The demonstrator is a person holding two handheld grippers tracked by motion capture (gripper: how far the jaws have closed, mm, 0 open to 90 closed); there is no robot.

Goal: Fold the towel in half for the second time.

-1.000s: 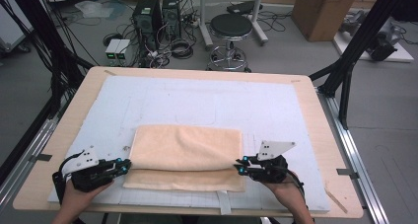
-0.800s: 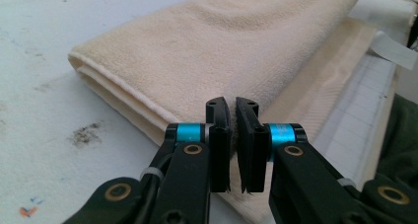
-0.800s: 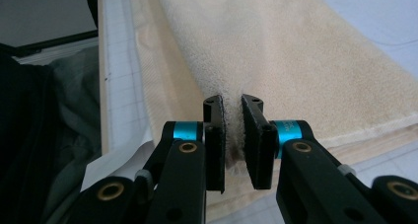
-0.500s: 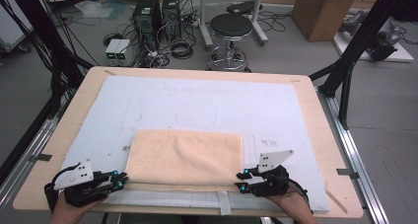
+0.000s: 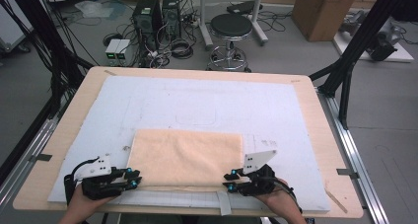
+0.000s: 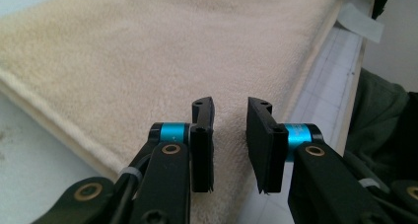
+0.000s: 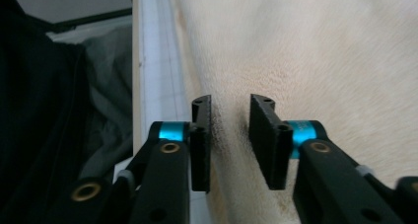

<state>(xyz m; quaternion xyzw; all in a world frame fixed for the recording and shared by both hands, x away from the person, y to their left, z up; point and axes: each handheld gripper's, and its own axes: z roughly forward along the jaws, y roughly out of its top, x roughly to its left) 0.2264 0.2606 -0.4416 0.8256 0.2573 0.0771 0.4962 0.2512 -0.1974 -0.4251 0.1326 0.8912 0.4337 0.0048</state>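
— Beside the white mat's (image 5: 197, 100) near edge, where is the towel (image 5: 187, 157) lying?
— Flat, spanning between the left gripper (image 5: 132, 178) and right gripper (image 5: 228, 180); both are standing narrowly open, holding nothing, right's jaws just closing.

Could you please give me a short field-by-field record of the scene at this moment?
item: cream terry towel, folded, flat on the white mat
left gripper: at the towel's near left corner, jaws apart after opening, nothing clamped
right gripper: at the near right corner, jaws apart, narrowing, nothing clamped
surface: wooden table
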